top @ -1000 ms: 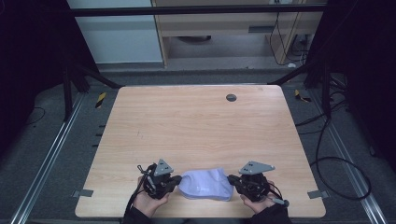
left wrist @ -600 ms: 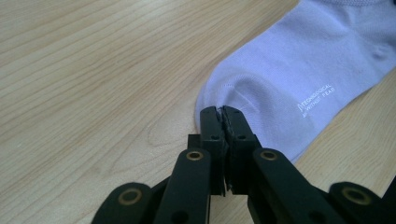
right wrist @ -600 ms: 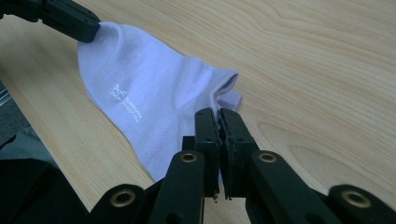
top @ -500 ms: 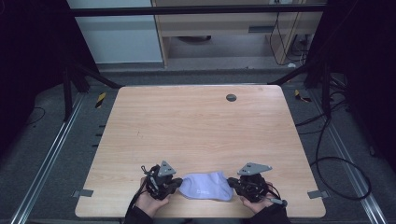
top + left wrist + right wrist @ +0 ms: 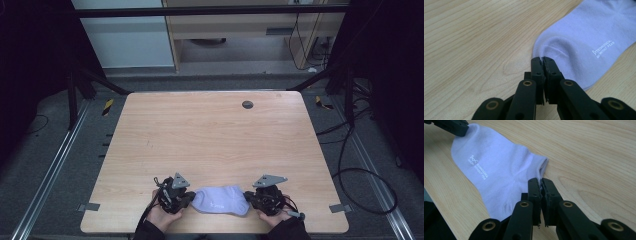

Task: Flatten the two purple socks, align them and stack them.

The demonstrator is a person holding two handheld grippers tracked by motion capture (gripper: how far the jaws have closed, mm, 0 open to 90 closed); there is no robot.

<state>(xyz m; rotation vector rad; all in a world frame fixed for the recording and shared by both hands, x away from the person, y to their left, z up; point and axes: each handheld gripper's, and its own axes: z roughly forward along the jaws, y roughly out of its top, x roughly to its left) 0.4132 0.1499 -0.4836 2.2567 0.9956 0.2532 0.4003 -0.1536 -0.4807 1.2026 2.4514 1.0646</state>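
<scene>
Sock (image 5: 220, 200) between both pinching grippers

Both grippers slid back toward the near edge of the table (image 5: 150, 130), left gripper (image 5: 186, 198) and right gripper (image 5: 251, 196) dragging the pale sock (image 5: 220, 200) along. It got pulled flatter too, less bunched up.

Open wooden counter (image 5: 210, 145) extends forward of both claws, unobstructed apart from 1 small dark round fitting (image 5: 247, 104) near the far edge. Between the left claw (image 5: 189, 197) and right claw (image 5: 248, 198), a pale sock (image 5: 220, 200) occupies the near-edge gap, pinched at both ends.
</scene>
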